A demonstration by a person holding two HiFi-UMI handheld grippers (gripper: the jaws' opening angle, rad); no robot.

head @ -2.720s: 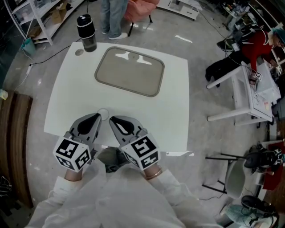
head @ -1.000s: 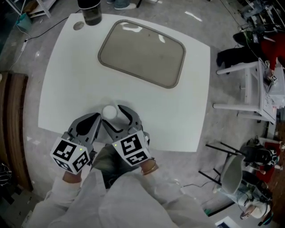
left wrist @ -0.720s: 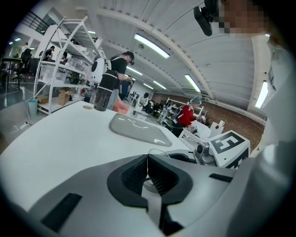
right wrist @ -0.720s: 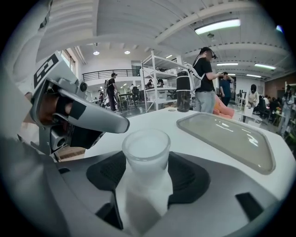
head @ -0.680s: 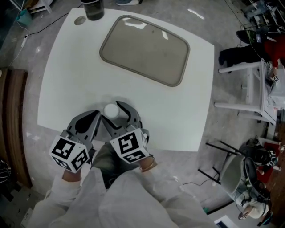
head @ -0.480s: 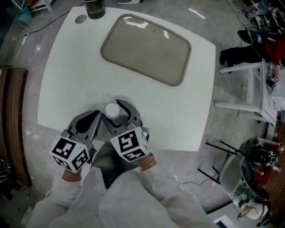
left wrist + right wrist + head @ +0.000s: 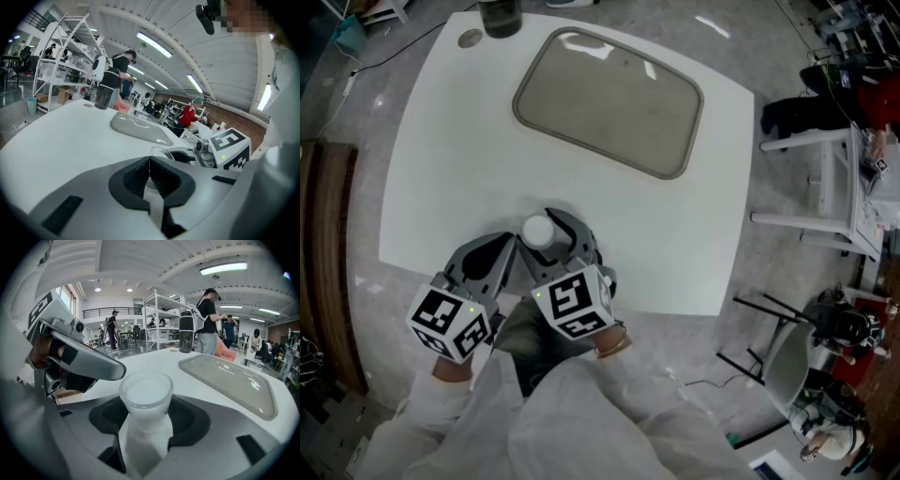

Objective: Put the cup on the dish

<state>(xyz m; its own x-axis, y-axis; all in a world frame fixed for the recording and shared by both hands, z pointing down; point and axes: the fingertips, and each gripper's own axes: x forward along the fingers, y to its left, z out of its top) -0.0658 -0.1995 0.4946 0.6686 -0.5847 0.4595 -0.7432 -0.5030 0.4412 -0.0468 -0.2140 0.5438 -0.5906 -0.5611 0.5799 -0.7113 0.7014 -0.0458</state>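
A small frosted white cup [image 7: 537, 229] stands upright on the white table [image 7: 441, 159], near its front edge. My right gripper [image 7: 540, 234] has its two jaws on either side of the cup [image 7: 146, 397] and they are closing, with the pads close beside its walls. My left gripper [image 7: 510, 244] is shut and empty just left of the cup, its pads meeting [image 7: 149, 161]. The dish [image 7: 607, 99], a grey-beige rounded rectangular tray, lies empty at the far middle of the table, well beyond the cup; the same dish [image 7: 229, 380] shows ahead and to the right.
A black tumbler [image 7: 499, 16] and a small round lid [image 7: 470, 38] sit at the table's far left corner. A white side table [image 7: 825, 187] and a chair stand to the right. People stand by shelving beyond the table [image 7: 208, 319].
The right gripper has slid forward so the cup now sits between its jaws, and those jaws have narrowed a little. The left gripper has hardly moved.
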